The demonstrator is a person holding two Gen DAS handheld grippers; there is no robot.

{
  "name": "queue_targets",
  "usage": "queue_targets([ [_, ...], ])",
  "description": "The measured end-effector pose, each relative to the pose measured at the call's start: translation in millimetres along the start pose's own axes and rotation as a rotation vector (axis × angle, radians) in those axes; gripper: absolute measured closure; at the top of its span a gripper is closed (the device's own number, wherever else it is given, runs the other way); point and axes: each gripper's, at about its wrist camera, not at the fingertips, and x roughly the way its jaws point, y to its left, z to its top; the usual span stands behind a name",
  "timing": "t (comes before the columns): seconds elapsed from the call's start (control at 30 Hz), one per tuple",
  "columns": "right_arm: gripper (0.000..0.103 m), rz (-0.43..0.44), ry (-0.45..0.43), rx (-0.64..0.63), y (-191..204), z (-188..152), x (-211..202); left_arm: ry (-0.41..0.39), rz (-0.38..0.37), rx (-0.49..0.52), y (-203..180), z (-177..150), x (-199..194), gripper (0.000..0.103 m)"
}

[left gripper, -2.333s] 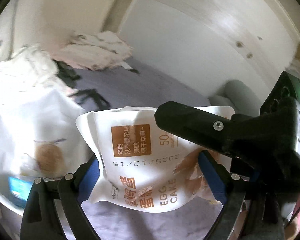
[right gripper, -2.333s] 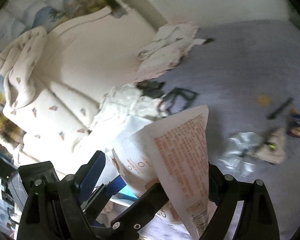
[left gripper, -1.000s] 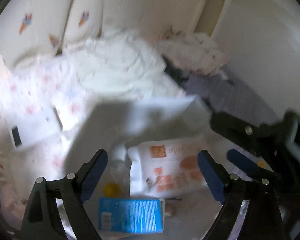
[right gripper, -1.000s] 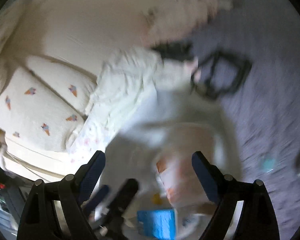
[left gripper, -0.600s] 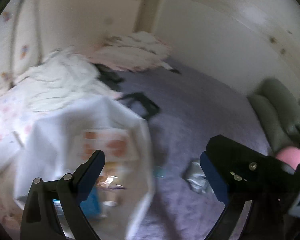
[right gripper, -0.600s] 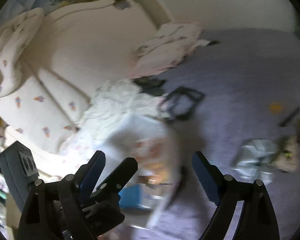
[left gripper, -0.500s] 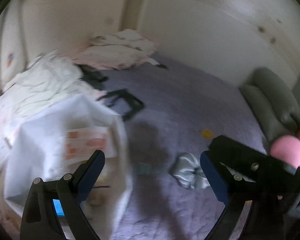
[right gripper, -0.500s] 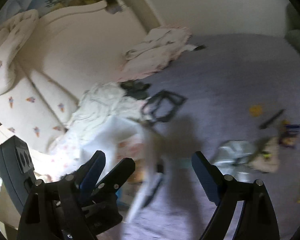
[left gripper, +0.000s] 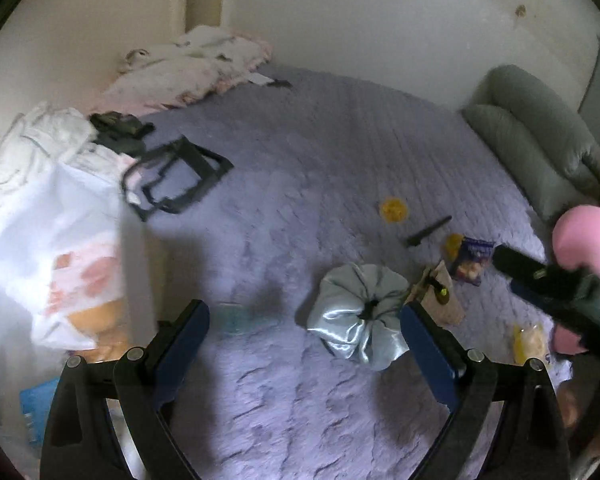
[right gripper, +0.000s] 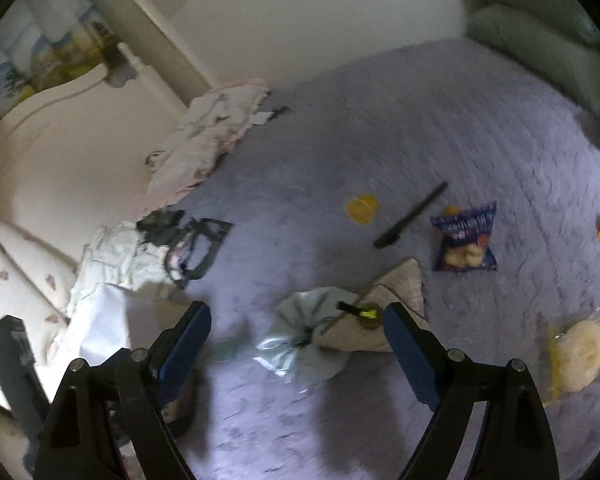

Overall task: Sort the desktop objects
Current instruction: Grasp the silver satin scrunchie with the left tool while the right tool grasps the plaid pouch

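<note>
Both grippers are open and empty above a lavender bedspread (left gripper: 300, 216). My left gripper (left gripper: 304, 340) hovers by a silver satin pouch (left gripper: 360, 316), which also shows in the right wrist view (right gripper: 304, 344) between my right gripper's (right gripper: 296, 344) jaws. A beige pouch (right gripper: 384, 308), a black pen (right gripper: 410, 216), a blue snack packet (right gripper: 466, 238), a yellow disc (right gripper: 362, 208) and a clear-wrapped pastry (right gripper: 580, 350) lie scattered. A white plastic bag (left gripper: 56, 248) holding the egg-cake packet (left gripper: 88, 276) stands at the left.
Green pillows (left gripper: 532, 136) lie at the far right, a pink round object (left gripper: 584, 236) near them. Crumpled white bedding (left gripper: 188, 68) and black straps (left gripper: 172, 176) lie at the back left. The right gripper's black body (left gripper: 560, 292) crosses the left wrist view.
The egg-cake packet went from both grippers into the white bag. Both grippers then opened and swung right, from the bag toward the scattered items on the bedspread.
</note>
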Motion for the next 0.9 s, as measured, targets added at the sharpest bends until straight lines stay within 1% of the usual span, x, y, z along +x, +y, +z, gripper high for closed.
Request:
queue_targets([
  [0.07,0.016,-0.016,0.008,0.013,-18.9,-7.6,15.4,0.018,0.024,0.071,-16.7,-2.4,17.4,0.007],
  [0.1,0.016,-0.024,0.04,0.035,-30.8,-9.6,23.1,0.023,0.036,0.109,-26.7,-5.4,25.4,0.007],
  [0.13,0.018,-0.024,0.082,0.082,-44.4,-7.8,30.8,0.016,0.041,0.138,-36.3,-10.1,33.4,0.007],
  [0.17,0.018,-0.003,0.084,0.111,-52.7,-6.4,32.9,0.002,0.035,0.163,-44.3,-14.9,40.2,0.008],
  [0.2,0.018,0.02,0.074,0.127,-62.2,-5.3,35.6,-0.01,0.023,0.181,-50.9,-19.0,44.6,0.008],
  [0.23,0.018,0.012,0.079,0.135,-69.2,-5.1,39.3,-0.016,0.008,0.195,-56.8,-22.8,48.4,0.008],
  [0.27,0.018,-0.004,0.096,0.152,-76.6,-5.4,44.5,-0.017,-0.012,0.204,-61.9,-26.3,52.9,0.009],
  [0.4,0.018,0.047,0.167,0.25,-99.3,-11.3,72.2,-0.029,-0.111,0.214,-73.2,-36.8,66.5,0.009],
  [0.43,0.018,0.052,0.176,0.262,-101.1,-13.6,78.5,-0.03,-0.12,0.224,-74.9,-38.3,70.8,0.009],
  [0.53,0.016,0.064,0.167,0.289,-100.8,-17.2,85.4,-0.032,-0.111,0.238,-72.2,-38.0,83.2,0.009],
  [0.67,0.013,0.08,0.109,0.357,-107.2,-21.2,87.5,-0.032,-0.108,0.242,-63.3,-33.0,99.5,0.009],
  [0.73,0.009,0.092,0.087,0.386,-109.8,-24.1,90.7,-0.032,-0.131,0.236,-57.7,-30.6,107.2,0.008],
  [0.77,0.008,0.098,0.08,0.388,-110.3,-24.8,92.0,-0.035,-0.152,0.225,-54.9,-29.6,111.3,0.006],
  [0.8,0.003,0.108,0.071,0.385,-110.3,-24.6,93.1,-0.033,-0.175,0.212,-51.7,-29.2,116.7,0.001],
  [0.83,0.0,0.114,0.064,0.379,-109.3,-25.0,93.9,-0.025,-0.193,0.201,-48.7,-29.3,123.3,0.0],
  [0.9,0.0,0.084,0.055,0.347,-103.1,-25.6,96.9,-0.008,-0.233,0.165,-41.0,-35.8,141.4,0.0],
])
